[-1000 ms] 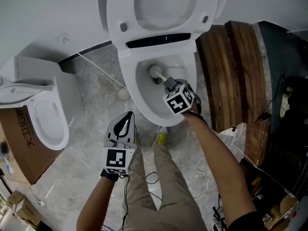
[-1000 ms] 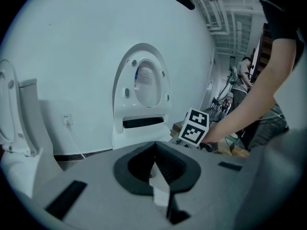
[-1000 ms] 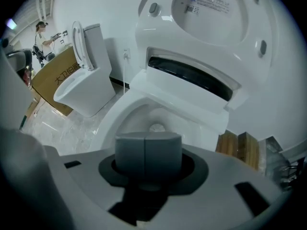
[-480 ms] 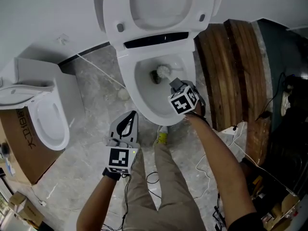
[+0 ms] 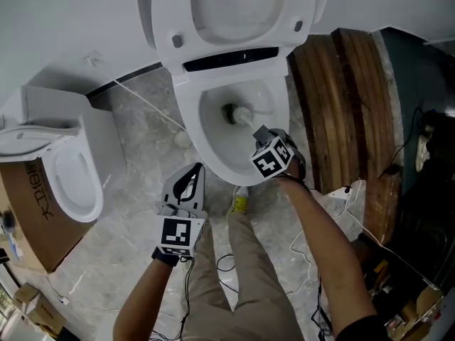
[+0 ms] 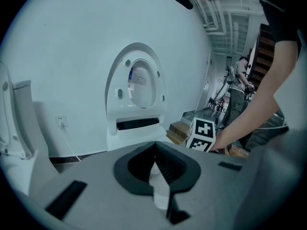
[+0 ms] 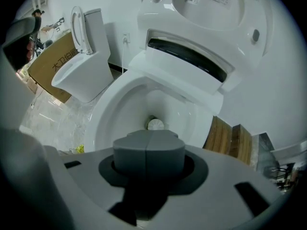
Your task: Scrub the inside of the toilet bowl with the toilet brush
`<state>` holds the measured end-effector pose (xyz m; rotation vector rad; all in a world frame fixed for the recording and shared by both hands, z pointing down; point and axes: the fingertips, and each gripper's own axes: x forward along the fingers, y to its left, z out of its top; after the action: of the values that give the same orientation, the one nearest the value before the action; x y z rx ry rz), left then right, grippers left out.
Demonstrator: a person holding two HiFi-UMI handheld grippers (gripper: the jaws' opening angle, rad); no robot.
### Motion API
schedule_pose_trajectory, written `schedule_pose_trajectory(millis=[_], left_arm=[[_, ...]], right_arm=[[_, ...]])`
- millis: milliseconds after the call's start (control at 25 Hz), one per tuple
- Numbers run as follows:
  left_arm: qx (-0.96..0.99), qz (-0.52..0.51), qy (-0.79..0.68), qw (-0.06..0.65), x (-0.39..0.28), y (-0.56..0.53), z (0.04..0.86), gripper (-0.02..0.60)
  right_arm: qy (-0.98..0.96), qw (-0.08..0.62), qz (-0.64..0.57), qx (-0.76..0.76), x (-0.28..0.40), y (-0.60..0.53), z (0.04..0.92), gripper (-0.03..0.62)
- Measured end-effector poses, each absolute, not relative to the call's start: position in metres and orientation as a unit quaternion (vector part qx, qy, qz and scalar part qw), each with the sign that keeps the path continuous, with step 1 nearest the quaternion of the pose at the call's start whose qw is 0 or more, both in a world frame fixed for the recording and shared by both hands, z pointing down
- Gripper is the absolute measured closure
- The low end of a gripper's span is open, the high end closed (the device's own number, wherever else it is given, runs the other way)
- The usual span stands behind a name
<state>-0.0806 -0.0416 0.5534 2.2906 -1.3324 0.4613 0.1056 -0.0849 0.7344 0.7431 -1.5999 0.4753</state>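
The right claw (image 5: 260, 134) is gripping the handle of the toilet brush (image 5: 242, 112), with its jaws closed on it. The brush head is lying low inside the toilet bowl (image 5: 213, 148), just beside the drain hole. The left claw (image 5: 193, 169) is hanging over the marble floor (image 5: 128, 190) near the front of the bowl, jaws pressed together and holding nothing. The lid (image 5: 170, 6) is standing raised.
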Motion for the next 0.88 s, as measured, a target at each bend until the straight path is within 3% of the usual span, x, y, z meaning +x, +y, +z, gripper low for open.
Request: schedule_pose_trajectory(millis=[880], left_arm=[[0.812,0.157,-0.506,0.244,-0.085,-0.062,0.569,0.571]], right_arm=[[-0.7,0.636,0.191,0.263,0.066,-0.099,0.768,0.441]])
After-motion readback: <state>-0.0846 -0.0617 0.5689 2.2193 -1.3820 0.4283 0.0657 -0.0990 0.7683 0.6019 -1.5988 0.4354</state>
